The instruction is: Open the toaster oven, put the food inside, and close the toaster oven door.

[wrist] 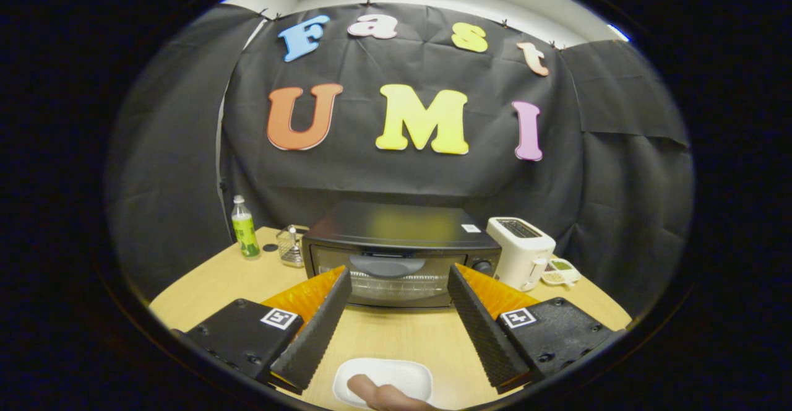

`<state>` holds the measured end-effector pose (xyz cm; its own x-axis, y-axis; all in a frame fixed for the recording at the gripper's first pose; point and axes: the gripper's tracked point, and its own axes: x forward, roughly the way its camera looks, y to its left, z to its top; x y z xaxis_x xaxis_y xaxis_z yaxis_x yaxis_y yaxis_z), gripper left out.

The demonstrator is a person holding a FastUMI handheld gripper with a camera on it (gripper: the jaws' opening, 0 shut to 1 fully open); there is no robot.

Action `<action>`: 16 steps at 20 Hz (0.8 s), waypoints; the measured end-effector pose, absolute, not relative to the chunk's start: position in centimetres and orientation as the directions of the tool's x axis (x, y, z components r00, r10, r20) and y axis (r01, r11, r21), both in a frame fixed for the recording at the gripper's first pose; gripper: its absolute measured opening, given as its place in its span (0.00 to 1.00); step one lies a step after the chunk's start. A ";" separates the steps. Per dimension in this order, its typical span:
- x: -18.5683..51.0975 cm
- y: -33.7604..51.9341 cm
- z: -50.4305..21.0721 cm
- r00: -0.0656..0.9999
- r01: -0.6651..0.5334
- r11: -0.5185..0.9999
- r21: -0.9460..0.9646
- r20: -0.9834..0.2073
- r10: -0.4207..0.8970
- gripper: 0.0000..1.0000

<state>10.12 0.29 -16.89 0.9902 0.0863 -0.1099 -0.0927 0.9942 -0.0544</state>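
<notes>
**Jaws released, oven shut ahead**

Jaws (399,281) spread wide, gripping nothing, bare desk (396,337) between them. Oven (399,253) sits just beyond the tips, door closed, handle across its top edge. White plate (405,377) near the desk's front edge between the fingers, with sausage-like food (383,395) on it. Toaster (520,251) stands just beside the oven on one side; a small rack (289,245) and bottle (245,228) on the other, bottle near the desk's edge. Small dish (560,272) past the toaster. Black cloth walls close in behind.
</notes>
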 end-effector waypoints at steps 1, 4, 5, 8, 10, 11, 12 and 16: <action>9.5 -0.1 -15.4 0.992 -0.089 0.995 -0.042 -0.096 0.085 1.00; 7.5 -1.0 -11.7 0.994 -0.081 0.997 -0.015 -0.073 0.079 1.00; 6.9 -1.5 -10.3 0.995 -0.073 0.997 -0.009 -0.064 0.072 1.00; 5.1 -2.6 -7.0 0.997 -0.056 0.998 -0.005 -0.045 0.056 1.00; 3.8 -4.1 -5.0 0.999 -0.020 0.999 -0.032 -0.029 0.019 1.00; 3.0 -4.6 -4.1 1.000 0.000 0.999 -0.040 -0.023 -0.001 1.00; 2.3 -4.8 -3.3 1.000 0.010 0.999 -0.039 -0.018 -0.011 1.00; -1.1 -5.1 0.4 1.000 -0.005 1.000 -0.006 0.025 0.005 1.00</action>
<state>-1.13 -5.11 0.40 0.9997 0.0052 0.0254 -0.0051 1.0000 -0.0063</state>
